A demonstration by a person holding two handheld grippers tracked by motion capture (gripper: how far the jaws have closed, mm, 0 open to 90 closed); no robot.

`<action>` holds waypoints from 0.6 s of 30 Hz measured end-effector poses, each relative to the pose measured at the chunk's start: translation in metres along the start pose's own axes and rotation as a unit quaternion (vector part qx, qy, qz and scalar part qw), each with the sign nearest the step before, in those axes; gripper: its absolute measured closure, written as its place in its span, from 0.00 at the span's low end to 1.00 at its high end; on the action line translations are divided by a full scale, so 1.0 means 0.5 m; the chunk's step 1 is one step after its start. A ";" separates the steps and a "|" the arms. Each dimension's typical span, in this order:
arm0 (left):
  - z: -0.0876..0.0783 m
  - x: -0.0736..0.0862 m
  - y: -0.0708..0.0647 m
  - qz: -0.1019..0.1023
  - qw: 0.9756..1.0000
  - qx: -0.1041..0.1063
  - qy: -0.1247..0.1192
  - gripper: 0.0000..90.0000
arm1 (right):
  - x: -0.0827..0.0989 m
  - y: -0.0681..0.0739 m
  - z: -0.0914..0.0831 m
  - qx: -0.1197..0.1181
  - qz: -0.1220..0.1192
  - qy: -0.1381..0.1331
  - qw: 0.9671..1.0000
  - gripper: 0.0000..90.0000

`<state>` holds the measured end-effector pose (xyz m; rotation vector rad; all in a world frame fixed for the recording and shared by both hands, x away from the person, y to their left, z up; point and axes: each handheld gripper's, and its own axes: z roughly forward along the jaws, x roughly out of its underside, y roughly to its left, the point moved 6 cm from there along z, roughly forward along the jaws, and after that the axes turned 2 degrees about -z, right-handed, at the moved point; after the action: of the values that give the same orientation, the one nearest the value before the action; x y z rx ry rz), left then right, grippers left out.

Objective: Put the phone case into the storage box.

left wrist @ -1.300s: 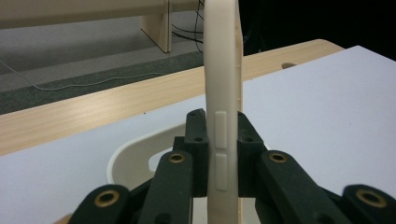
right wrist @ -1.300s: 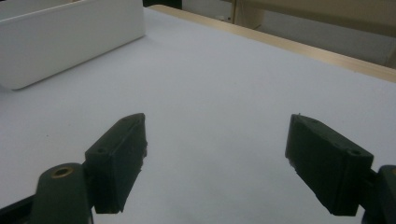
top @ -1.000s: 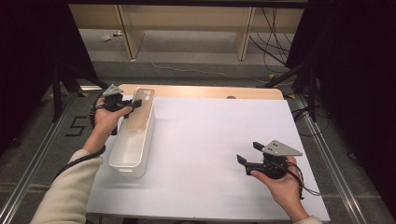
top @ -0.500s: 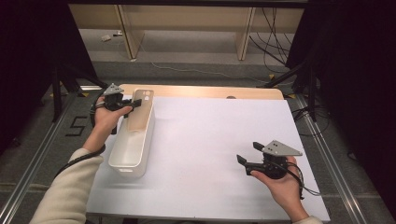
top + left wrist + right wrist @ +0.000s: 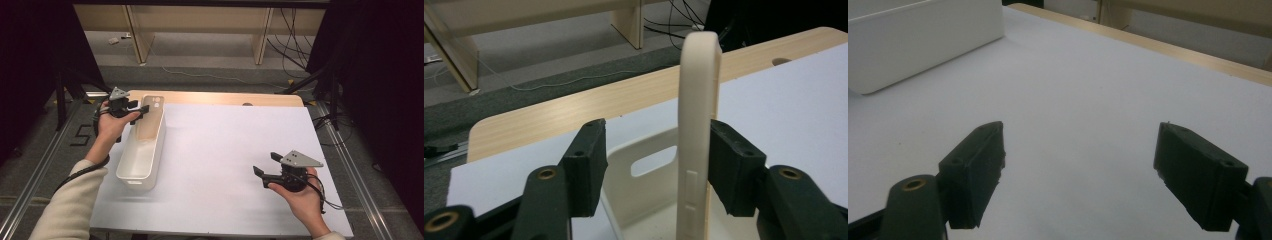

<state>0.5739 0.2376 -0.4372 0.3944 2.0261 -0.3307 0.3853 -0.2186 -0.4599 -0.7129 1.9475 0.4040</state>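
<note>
Phone case [image 5: 698, 125] stands on edge inside the white bin [image 5: 127, 175], so placement looks done. Left claw [image 5: 141, 109] has just been opening around it, one pad apart; right claw [image 5: 260, 175] hovers wide and empty over the tabletop [image 5: 225, 150].

- The bin [image 5: 141, 150] lies on the desk [image 5: 225, 150] along its left edge, its length running from the far left corner toward the near edge.
- The phone case [image 5: 150, 117] stands tilted in the bin's far end, leaning on the far wall.
- The left gripper [image 5: 134, 107] is at the bin's far end, one jaw on each side of the case [image 5: 696, 130], the right jaw just beside it, the left apart.
- The right gripper [image 5: 263, 172] sits near the desk's near right corner, well apart from the bin [image 5: 923, 40].
</note>
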 end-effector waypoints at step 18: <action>-0.032 -0.009 0.005 0.011 1.000 -0.022 -0.015 0.76 | 0.000 0.001 0.000 -0.001 0.002 0.001 1.000 0.24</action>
<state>0.5641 0.2456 -0.4260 0.3825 1.9954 -0.2768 0.3848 -0.2180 -0.4599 -0.7113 1.9512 0.4087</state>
